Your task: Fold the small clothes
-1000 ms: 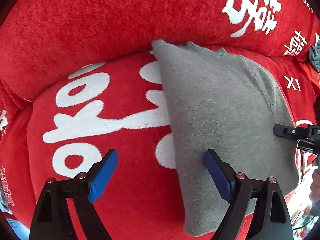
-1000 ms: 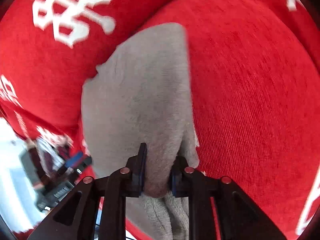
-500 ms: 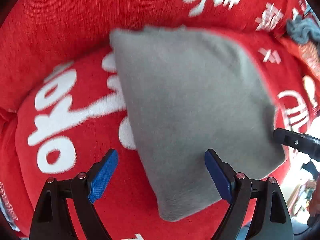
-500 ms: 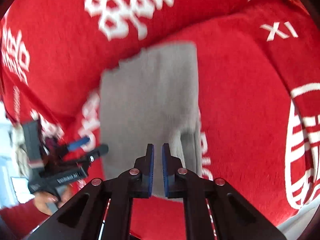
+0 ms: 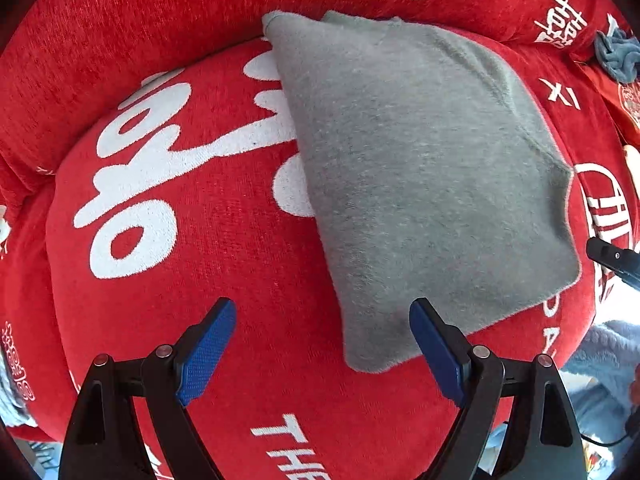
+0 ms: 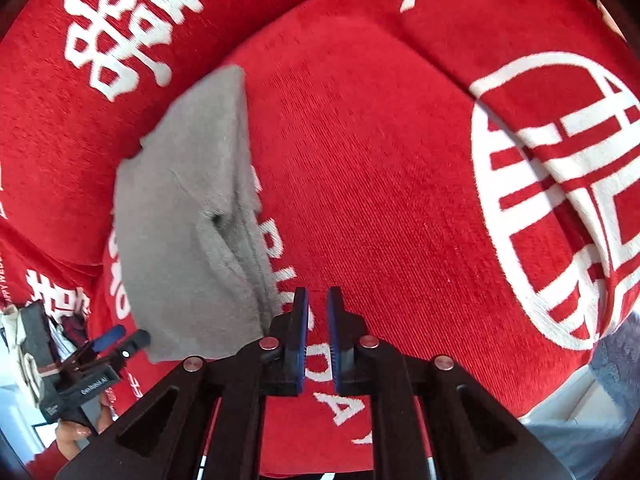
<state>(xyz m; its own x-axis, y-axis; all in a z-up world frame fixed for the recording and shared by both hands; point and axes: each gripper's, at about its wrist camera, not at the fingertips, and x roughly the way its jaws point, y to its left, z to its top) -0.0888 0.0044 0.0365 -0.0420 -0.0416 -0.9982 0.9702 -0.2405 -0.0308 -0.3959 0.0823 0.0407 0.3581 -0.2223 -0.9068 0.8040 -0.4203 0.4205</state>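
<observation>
Right gripper [image 6: 316, 312] has let go of the grey garment [image 5: 420, 168] since 1 s ago: back then its jaws pinched a fold of the fabric, now they've closed to a narrow slit with nothing between them, and it has pulled back so the cloth's edge sits just left of the fingertips, apart. Garment itself has shifted and settled flat on the red cushion [image 5: 240, 320] as a folded rectangle, far corner against the back bolster. Left gripper [image 5: 320, 344] hovers pointing down over the near corner, jaws wide, empty; its right pad [image 5: 436, 352] overlaps the cloth's near edge in view, but I can't tell if it touches. My read: this fold is placed and released, so the piece looks close to done. From the right wrist view I see a loose pucker with layered edges [image 6: 224, 224] on the side, so a tidy-up press or 1 more fold may still be needed. Containers: none visible, no basket or bin. Another bluish-grey bundle of cloth [image 5: 616, 60] lies at the far right on the red fabric, well apart, possibly next.
</observation>
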